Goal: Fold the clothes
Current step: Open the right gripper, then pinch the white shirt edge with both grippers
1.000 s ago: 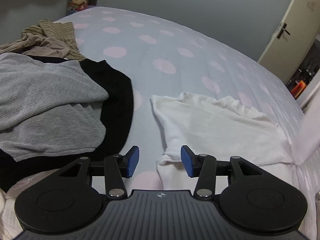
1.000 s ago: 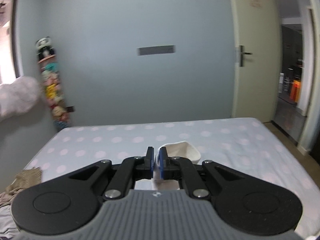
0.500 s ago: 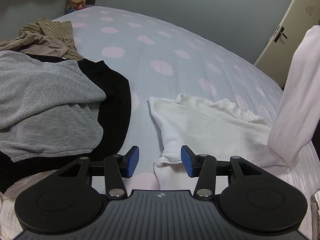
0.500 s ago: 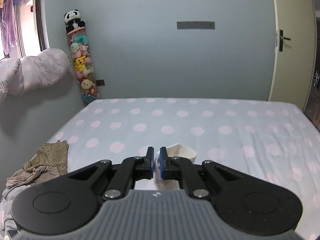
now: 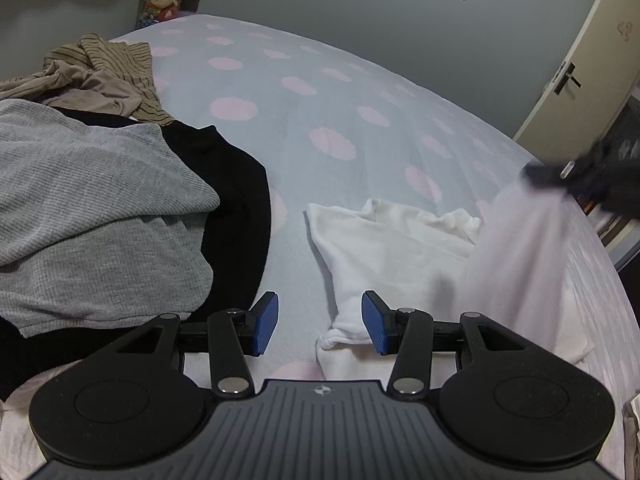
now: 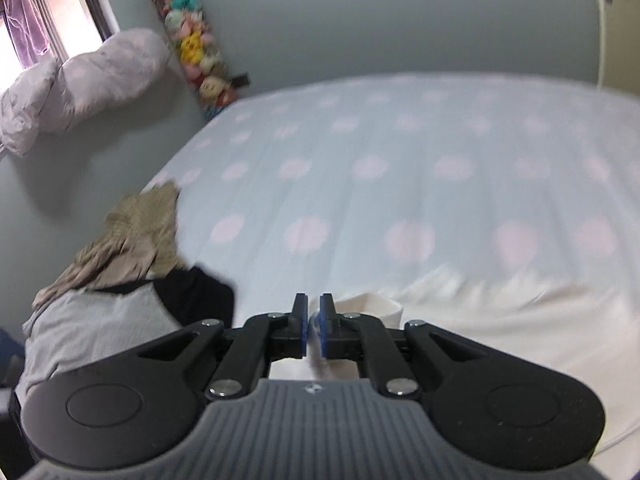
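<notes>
Right claw (image 6: 314,326) lower now, pinching white garment (image 5: 392,252); left claw (image 5: 320,322) agape.

Cloth on cloth, hard matt plastic over it.
Bedsheet (image 5: 304,92): smooth matt cotton-like weave, pale with pink dots. White garment (image 5: 384,248): soft, slightly fleecy knit, crumpled. At 9 o'clock from it, grey top (image 5: 92,208): ribbed waffle knit, matt; black garment (image 5: 240,200): smooth, dull. At 10 o'clock, striped knit (image 5: 116,56): coarse rib. Left gripper (image 5: 320,322): matt black plastic, shiny metal rivets, blue textured rubbery pads (image 5: 264,322). Right gripper (image 6: 314,326): same finish, ridged grey housing.
</notes>
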